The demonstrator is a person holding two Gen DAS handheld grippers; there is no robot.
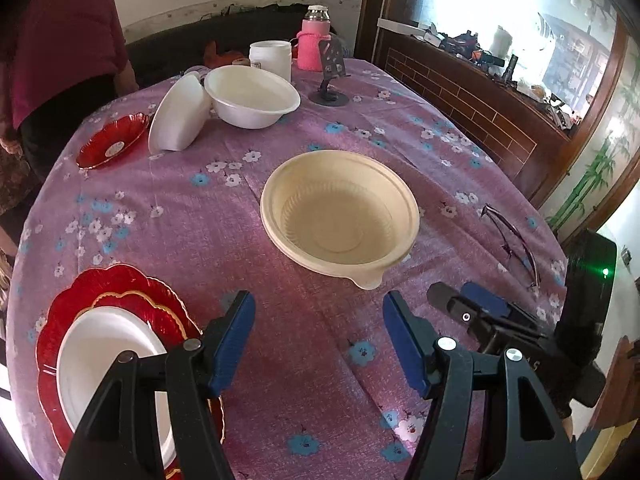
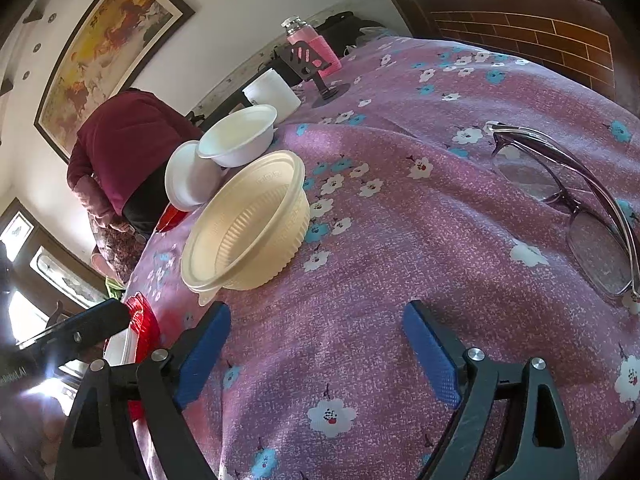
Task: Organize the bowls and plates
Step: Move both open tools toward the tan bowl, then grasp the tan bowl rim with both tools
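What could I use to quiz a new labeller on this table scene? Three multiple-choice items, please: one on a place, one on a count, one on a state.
1. Where do the glasses lie?
A. on the cloth, right of the cream bowl
B. inside the cream bowl
C. on a red plate

2. How many white bowls stand at the far end, the stack's bowl aside?
A. one
B. two
C. four

3. How is the white bowl beside the small red plate posed?
A. flat and upright
B. upside down
C. tipped on its side against the other white bowl

Answers: A, the frames rest on bare cloth; B, a leaning and an upright one; C, its opening faces sideways.
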